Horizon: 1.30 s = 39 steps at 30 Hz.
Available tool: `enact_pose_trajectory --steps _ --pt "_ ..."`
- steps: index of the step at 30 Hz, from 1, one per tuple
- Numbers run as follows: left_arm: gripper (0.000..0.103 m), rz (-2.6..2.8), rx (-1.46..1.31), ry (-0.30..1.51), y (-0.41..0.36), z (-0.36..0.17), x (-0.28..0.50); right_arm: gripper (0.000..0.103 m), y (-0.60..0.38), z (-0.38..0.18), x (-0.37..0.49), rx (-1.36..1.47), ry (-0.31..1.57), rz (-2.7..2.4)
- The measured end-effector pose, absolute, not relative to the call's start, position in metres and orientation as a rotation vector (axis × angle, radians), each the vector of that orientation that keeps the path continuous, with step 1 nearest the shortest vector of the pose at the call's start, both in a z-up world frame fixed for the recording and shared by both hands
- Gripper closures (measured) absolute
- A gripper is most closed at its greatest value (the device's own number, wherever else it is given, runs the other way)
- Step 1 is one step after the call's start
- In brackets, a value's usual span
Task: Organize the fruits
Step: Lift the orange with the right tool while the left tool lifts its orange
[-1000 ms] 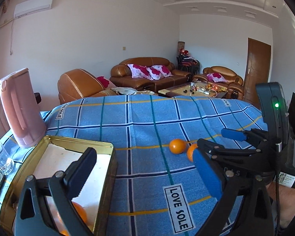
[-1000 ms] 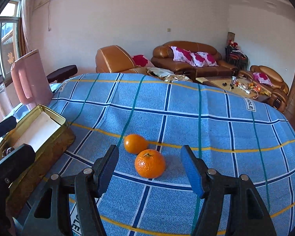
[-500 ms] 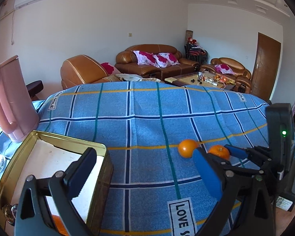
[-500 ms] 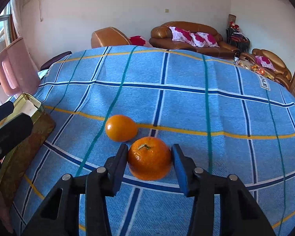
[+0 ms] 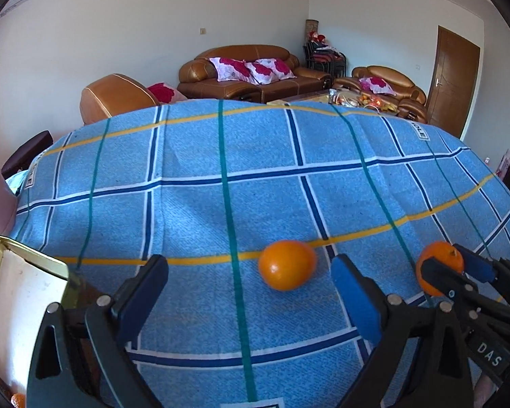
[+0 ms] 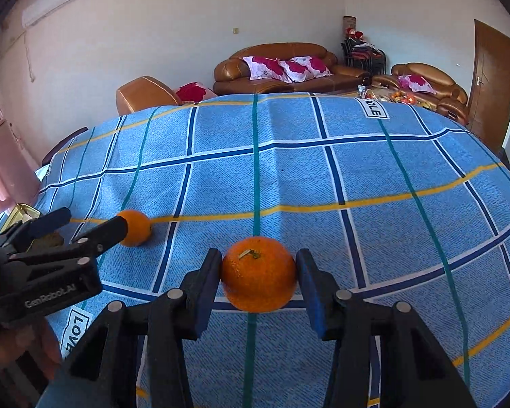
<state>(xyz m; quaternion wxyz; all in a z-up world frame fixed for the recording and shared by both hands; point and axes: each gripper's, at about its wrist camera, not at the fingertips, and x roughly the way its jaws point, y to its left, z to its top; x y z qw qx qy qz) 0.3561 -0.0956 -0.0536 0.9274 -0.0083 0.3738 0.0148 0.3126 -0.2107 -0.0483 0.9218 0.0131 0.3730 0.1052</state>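
Note:
My right gripper (image 6: 259,273) is shut on an orange with a small stem (image 6: 258,273), held just above the blue checked cloth; it also shows at the right of the left wrist view (image 5: 440,270). A second orange (image 5: 286,264) lies on the cloth, just ahead of my left gripper (image 5: 250,284), which is open and empty. The same orange shows in the right wrist view (image 6: 135,227) behind the left gripper's fingers (image 6: 98,234). A gold tin box (image 5: 20,292) with a white lining sits at the left.
The blue checked cloth (image 5: 255,176) covers the whole table. A pink kettle (image 6: 8,173) stands at the far left edge. Brown sofas (image 5: 251,74) and a door (image 5: 454,78) lie beyond the table. Another orange (image 5: 17,400) shows at the bottom left corner.
My right gripper has closed on the stemmed orange and lifted it slightly. My left gripper has moved right, from over the tin toward the second orange.

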Motion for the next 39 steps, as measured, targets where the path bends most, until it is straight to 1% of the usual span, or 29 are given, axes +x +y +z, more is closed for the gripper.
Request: enact_pose_trajectory --steps 5,9,10,12,13,24,32,33,34,39 --pt "0.011 -0.023 -0.009 0.812 -0.104 -0.062 0.368 0.056 -0.2 -0.05 0.314 -0.009 0.769 0.219" --pt "0.024 -0.044 -0.046 0.86 -0.101 -0.068 0.379 0.056 -0.202 -0.051 0.316 -0.004 0.778 0.225" --pt "0.034 -0.057 -0.051 0.88 -0.101 -0.071 0.382 0.056 -0.202 -0.051 0.316 -0.002 0.779 0.228" --pt "0.048 -0.075 -0.06 0.893 -0.102 -0.073 0.384 0.056 -0.2 -0.052 0.316 -0.006 0.781 0.237" --pt "0.059 -0.087 -0.067 0.886 -0.102 -0.072 0.382 0.056 -0.199 -0.052 0.316 -0.01 0.781 0.242" --pt "0.06 -0.141 -0.08 0.821 -0.094 -0.061 0.355 0.055 -0.19 -0.047 0.308 -0.041 0.734 0.275" --pt "0.064 -0.161 -0.094 0.776 -0.085 -0.053 0.337 0.056 -0.194 -0.04 0.3 -0.028 0.681 0.287" --pt "0.065 -0.167 -0.093 0.768 -0.084 -0.051 0.335 0.056 -0.195 -0.039 0.298 -0.025 0.673 0.289" --pt "0.069 -0.171 -0.09 0.763 -0.084 -0.05 0.333 0.056 -0.196 -0.039 0.297 -0.022 0.666 0.29" --pt "0.07 -0.191 -0.07 0.748 -0.086 -0.046 0.322 0.056 -0.196 -0.034 0.29 -0.029 0.623 0.289"
